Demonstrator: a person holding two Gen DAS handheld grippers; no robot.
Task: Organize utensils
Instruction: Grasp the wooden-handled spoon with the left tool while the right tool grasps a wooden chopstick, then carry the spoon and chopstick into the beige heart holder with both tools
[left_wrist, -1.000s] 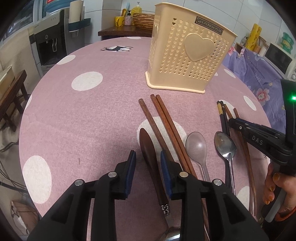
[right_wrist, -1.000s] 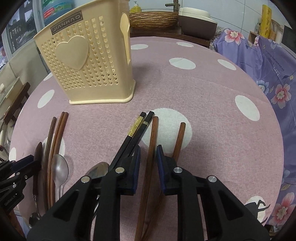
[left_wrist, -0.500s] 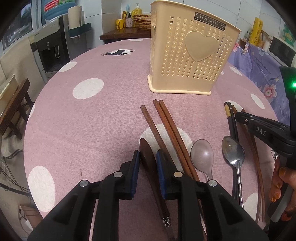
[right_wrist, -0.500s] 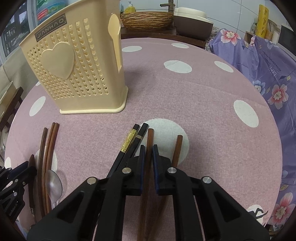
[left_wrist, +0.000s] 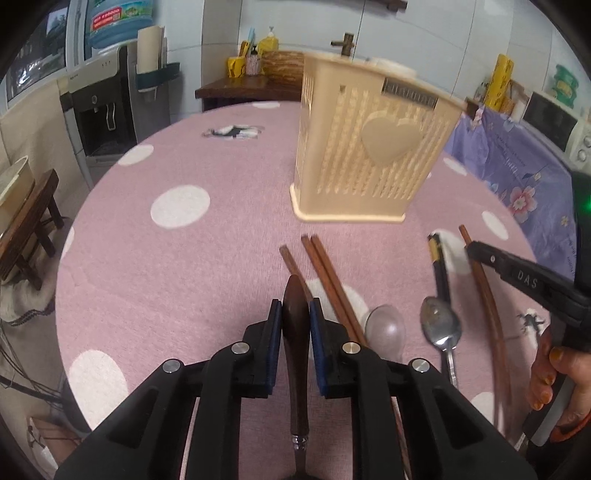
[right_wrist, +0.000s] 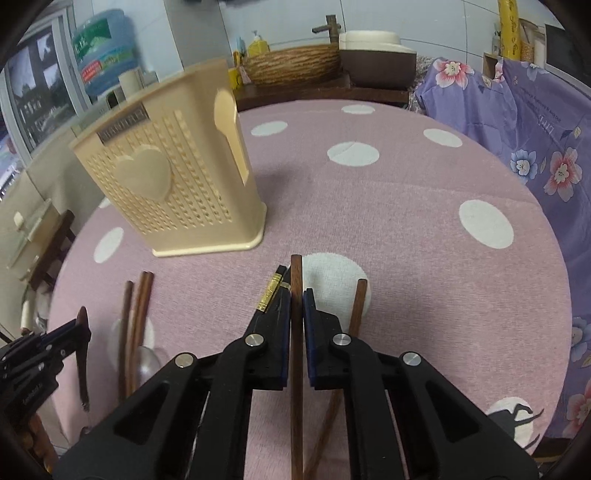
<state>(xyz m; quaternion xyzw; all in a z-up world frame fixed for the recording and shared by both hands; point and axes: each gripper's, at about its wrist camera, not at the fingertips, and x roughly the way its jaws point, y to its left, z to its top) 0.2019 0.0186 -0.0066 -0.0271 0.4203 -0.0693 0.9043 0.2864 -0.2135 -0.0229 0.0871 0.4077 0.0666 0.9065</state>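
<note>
A cream perforated utensil holder (left_wrist: 369, 155) (right_wrist: 173, 192) stands upright on the pink dotted table. The jaws of my left gripper (left_wrist: 295, 306) are closing, and the pads press on the bowl of a dark wooden spoon (left_wrist: 297, 369), whose tip sits raised over a brown chopstick. My right gripper (right_wrist: 296, 295) is shut on a brown chopstick (right_wrist: 296, 269), lifted off the cloth. Beside it lie black chopsticks (right_wrist: 273, 291) and another brown chopstick (right_wrist: 356, 306). Between the grippers lie a brown chopstick pair (left_wrist: 328, 273), a clear spoon (left_wrist: 384, 328) and a metal spoon (left_wrist: 441, 325).
The round table (right_wrist: 406, 192) has a pink cloth with white dots. A purple floral cloth (right_wrist: 535, 122) hangs at the right. Behind stand a water dispenser (left_wrist: 107, 107), a wicker basket (right_wrist: 291, 66) and a dark side table (left_wrist: 236, 86). A person's hand (left_wrist: 554, 369) holds the right gripper.
Both grippers closed: the left on the wooden spoon, the right on the brown chopstick. Both then rose a little, lifting their utensils off the cloth.
</note>
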